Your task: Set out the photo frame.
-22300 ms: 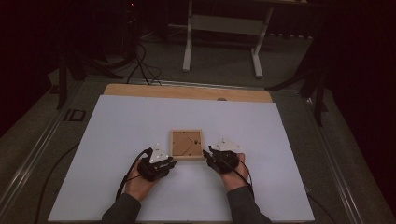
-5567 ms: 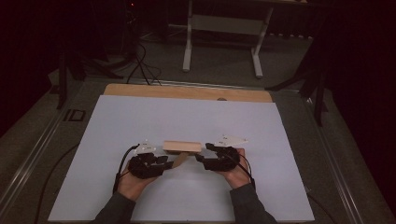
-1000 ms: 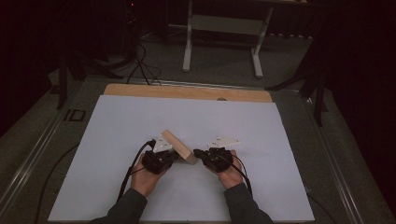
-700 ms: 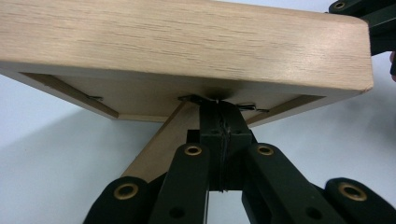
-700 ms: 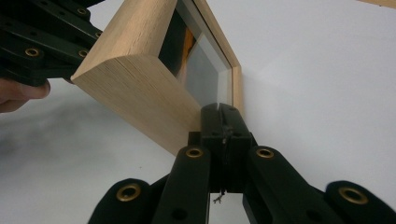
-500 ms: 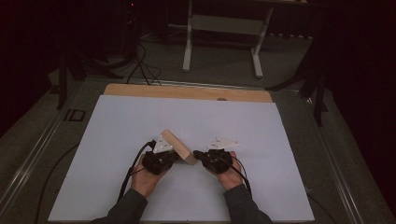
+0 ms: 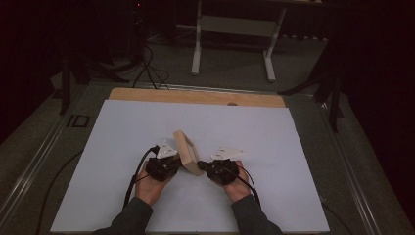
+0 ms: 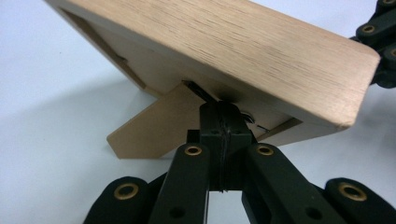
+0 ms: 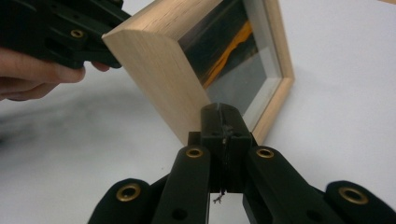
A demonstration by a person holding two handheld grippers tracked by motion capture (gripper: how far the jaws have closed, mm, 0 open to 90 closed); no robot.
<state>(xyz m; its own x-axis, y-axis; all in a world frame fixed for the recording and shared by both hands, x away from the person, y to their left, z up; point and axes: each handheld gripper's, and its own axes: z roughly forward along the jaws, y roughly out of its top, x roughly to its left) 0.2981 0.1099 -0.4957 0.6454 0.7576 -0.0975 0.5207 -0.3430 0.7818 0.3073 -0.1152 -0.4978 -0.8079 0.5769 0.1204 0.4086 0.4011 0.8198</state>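
Observation:
A light wooden picture frame (image 7: 187, 151) stands tilted on the white table (image 7: 293, 147), between both grippers. My left gripper (image 7: 178, 164) is shut, its tips (image 8: 222, 109) touching the frame's back (image 8: 233, 42) by a small metal clip. The fold-out stand leg (image 8: 149, 126) reaches down to the table just left of the tips. My right gripper (image 7: 201, 168) is shut too, tips (image 9: 223, 114) against the frame's lower front edge (image 9: 159, 70). The glass (image 9: 233, 51) shows a dark picture with an orange line. The left gripper (image 9: 60, 28) and a hand (image 9: 37, 70) sit behind the frame.
A wooden strip (image 7: 195, 96) runs along the table's far edge. Beyond it are the legs of a metal stand (image 7: 232, 44) and cables (image 7: 147, 63) on the floor. Each gripper's cable trails back toward the near edge.
Long before, the frame lay flat between the grippers, then was up on its edge; now it stands tilted. Over the last second nothing has visibly moved.

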